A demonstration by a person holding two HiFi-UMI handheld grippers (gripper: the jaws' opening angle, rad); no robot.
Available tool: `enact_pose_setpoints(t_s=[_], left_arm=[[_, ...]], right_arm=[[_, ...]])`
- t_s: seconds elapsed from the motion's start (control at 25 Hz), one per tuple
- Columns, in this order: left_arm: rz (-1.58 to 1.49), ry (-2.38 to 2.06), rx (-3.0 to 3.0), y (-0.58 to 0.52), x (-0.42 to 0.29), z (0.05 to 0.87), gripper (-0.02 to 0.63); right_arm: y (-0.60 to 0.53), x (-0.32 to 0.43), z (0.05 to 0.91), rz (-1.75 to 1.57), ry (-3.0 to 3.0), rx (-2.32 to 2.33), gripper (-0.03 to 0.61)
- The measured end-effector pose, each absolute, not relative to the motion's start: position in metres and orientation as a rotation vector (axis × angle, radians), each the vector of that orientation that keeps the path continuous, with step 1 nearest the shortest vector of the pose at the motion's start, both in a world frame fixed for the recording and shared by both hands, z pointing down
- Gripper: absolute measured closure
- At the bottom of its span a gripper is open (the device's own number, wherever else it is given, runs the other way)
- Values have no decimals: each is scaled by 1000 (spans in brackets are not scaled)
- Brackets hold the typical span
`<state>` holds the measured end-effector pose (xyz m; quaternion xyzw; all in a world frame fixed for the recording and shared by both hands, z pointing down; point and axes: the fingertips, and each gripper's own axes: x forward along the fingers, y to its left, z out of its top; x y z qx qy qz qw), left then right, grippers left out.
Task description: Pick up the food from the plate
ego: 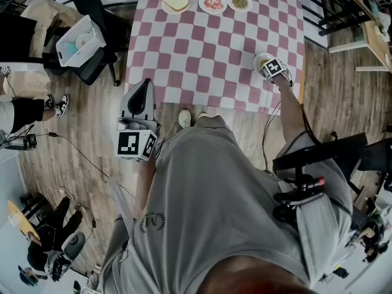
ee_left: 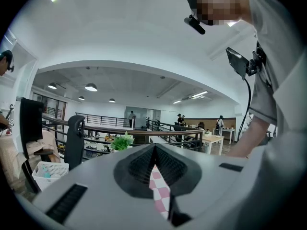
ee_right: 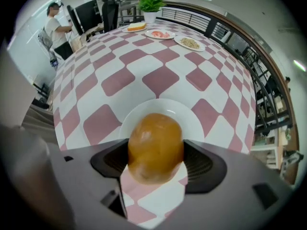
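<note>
A round golden-brown bun (ee_right: 154, 145) sits between the jaws of my right gripper (ee_right: 156, 163), which is shut on it just above a white plate (ee_right: 194, 120). The plate rests near the front right corner of the red-and-white checked table (ee_right: 144, 66). In the head view, the right gripper (ego: 273, 68) covers most of that plate (ego: 260, 58), and the bun is hidden there. My left gripper (ego: 144, 86) hangs shut and empty by the table's near edge, off the cloth. In the left gripper view, its pads (ee_left: 144, 166) meet and it points upward at the room.
Three plates line the table's far edge: sliced bread (ego: 175, 0), red food (ego: 212, 3) and greenish food (ego: 239, 1). A white basket (ego: 79, 40) rests on a chair to the left. Cables (ego: 73, 149) lie on the wood floor. A potted plant (ee_right: 151, 1) stands behind the table.
</note>
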<state>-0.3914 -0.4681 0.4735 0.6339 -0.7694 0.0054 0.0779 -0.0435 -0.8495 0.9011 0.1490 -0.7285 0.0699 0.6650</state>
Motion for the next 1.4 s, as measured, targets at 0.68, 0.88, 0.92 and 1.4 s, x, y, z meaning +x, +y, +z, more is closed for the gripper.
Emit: enact_pose_setpoints(t_s=[0.68, 0.88, 0.92, 1.4], left_arm=[[-39, -2201, 2028, -483, -384, 470, 609], [-66, -2148, 2100, -499, -380, 467, 609], [-75, -2133, 2118, -502, -378, 466, 609], [-172, -1949, 2296, -548, -366, 455, 609]], right_arm=[[-858, -83, 851, 342, -1888, 518, 236], [-855, -122, 805, 368, -2046, 539, 236], [-853, -130, 794, 371, -2080, 537, 236], [-802, -206, 618, 199, -2506, 536, 236]])
